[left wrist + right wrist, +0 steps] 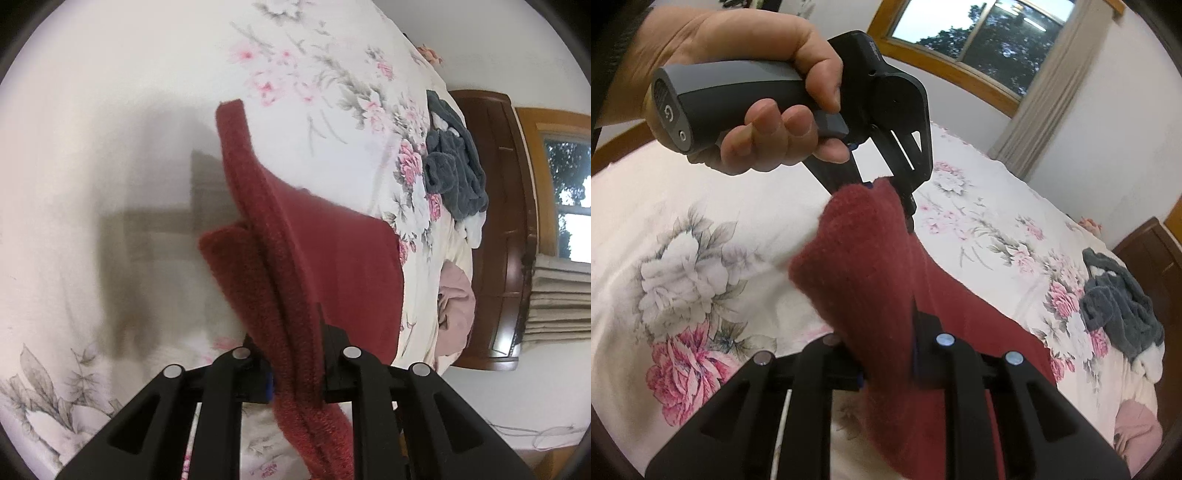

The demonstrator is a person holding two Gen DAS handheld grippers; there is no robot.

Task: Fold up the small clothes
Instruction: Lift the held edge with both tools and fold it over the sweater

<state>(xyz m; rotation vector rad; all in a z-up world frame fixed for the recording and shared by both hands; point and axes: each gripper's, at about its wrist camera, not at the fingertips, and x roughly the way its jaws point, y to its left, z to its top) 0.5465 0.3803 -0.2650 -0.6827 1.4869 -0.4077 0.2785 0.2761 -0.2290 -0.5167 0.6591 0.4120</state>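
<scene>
Left wrist view shows my left gripper clamped on a thick edge of the dark red garment, the fleecy cloth bunched between its fingers and running away from the lens, with the far part sagging toward the floral bedspread. From the right wrist view, my right gripper is likewise closed on the same red piece, and across from it I can see the other gripper held in a hand, pinching the far end of the cloth, so the garment hangs stretched between the two tools above the bed. I judge this to be the middle of a fold: both ends are lifted and brought fairly near each other, the cloth looks doubled over on itself, but nothing is laid flat or pressed down yet. Whether it is already folded once, or only gathered, I can't quite tell, since the fabric fills the near field and blurs. What remains for this piece is to lower it, line up the edges and release. Beyond it, a dark grey garment lies crumpled near the bed's far side, and a pink garment sits heaped close by, both seemingly unfolded, so most of the job looks to be ahead of me.
</scene>
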